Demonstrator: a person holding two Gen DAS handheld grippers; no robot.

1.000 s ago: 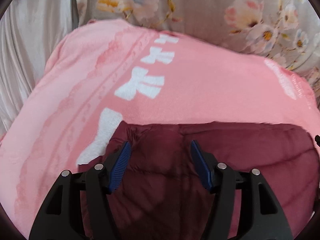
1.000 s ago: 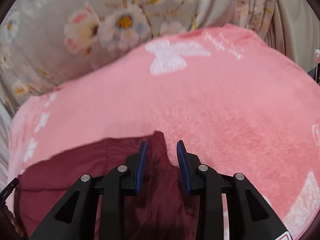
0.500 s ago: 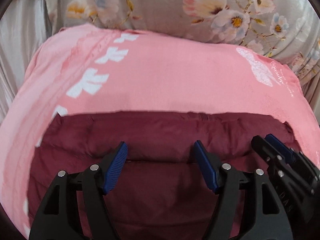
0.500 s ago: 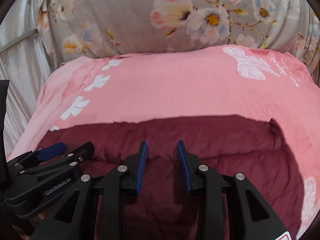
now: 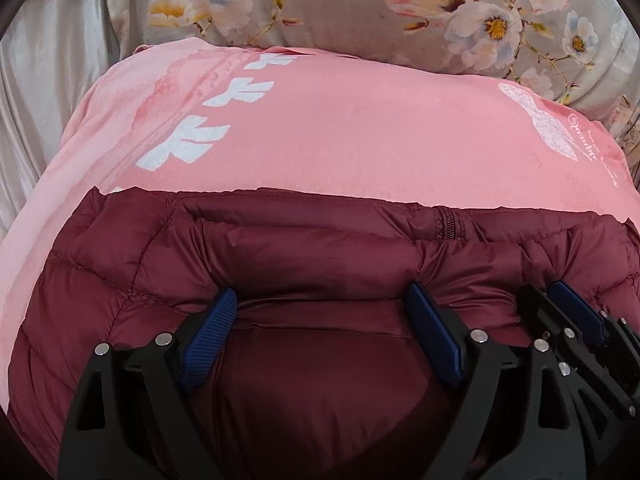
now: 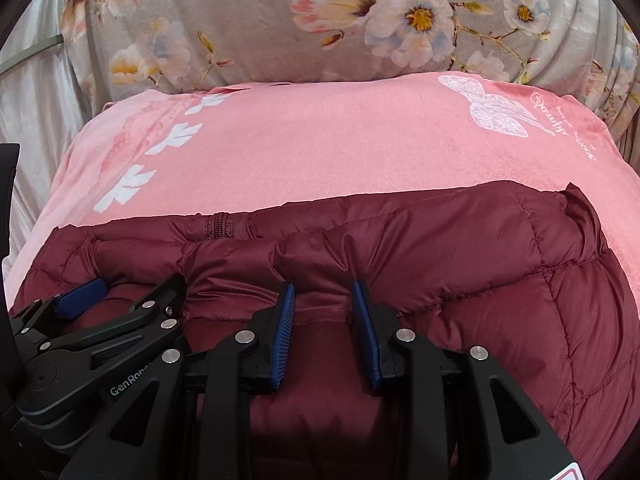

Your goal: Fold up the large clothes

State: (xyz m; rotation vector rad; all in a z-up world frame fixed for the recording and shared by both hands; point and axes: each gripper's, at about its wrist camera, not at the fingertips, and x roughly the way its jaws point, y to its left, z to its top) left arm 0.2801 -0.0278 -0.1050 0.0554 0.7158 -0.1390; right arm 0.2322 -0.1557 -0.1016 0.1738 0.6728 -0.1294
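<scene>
A dark red quilted puffer jacket [image 5: 320, 248] lies on a pink blanket [image 5: 360, 132]; it also shows in the right wrist view [image 6: 440, 240]. Its padded collar edge runs across both views, with a zipper end [image 5: 448, 228] near the top. My left gripper [image 5: 324, 304] is wide open, its pads pressed against the collar roll. My right gripper [image 6: 322, 292] is partly open, with a fold of the collar between its pads; it stands to the right of the left gripper [image 6: 120, 292]. The right gripper also shows in the left wrist view [image 5: 560, 300].
The pink blanket [image 6: 340, 148] has white leaf and butterfly prints. A grey floral cushion [image 5: 380, 8] stands behind it, also in the right wrist view [image 6: 320, 20]. A pale curtain [image 5: 48, 80] hangs at the left.
Both grippers have moved forward over the jacket toward its collar edge and come side by side. The collar roll now sits at their fingertips. The jaw widths look unchanged.
</scene>
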